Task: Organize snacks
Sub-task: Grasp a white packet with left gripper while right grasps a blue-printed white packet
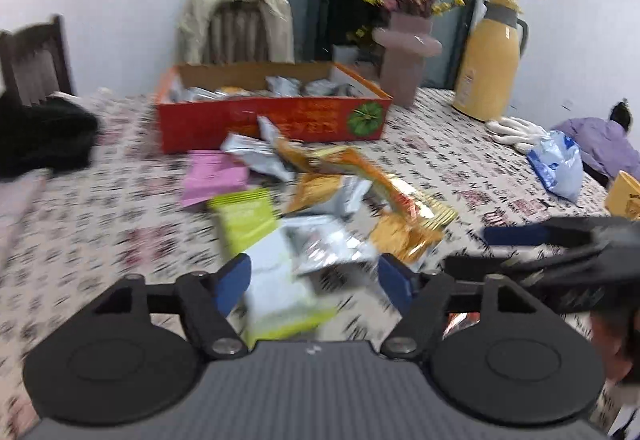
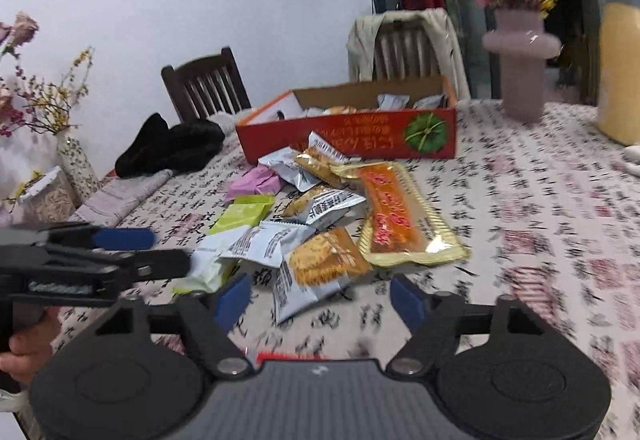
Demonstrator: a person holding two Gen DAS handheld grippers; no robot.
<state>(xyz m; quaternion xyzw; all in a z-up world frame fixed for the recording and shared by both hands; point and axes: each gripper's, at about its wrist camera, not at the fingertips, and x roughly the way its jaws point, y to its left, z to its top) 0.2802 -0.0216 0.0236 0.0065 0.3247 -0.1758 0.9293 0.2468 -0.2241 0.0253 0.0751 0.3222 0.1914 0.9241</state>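
Note:
A pile of snack packets (image 1: 316, 195) (image 2: 320, 215) lies on the patterned tablecloth in front of an open red cardboard box (image 1: 272, 119) (image 2: 352, 133) that holds several packets. The pile has a pink packet (image 1: 214, 177), green packets (image 1: 246, 217), silver packets, orange cracker packets (image 2: 326, 258) and a long gold-edged orange packet (image 2: 394, 215). My left gripper (image 1: 314, 278) is open just above a white and green packet (image 1: 280, 292). My right gripper (image 2: 322, 296) is open and empty over a silver packet at the pile's near edge.
A pink vase of flowers (image 1: 404, 59) and a yellow thermos (image 1: 488, 59) stand right of the box. White gloves (image 1: 516, 131) and a blue-white bag (image 1: 558, 163) lie at right. Black cloth (image 1: 40, 139) lies at left. Chairs stand behind the table.

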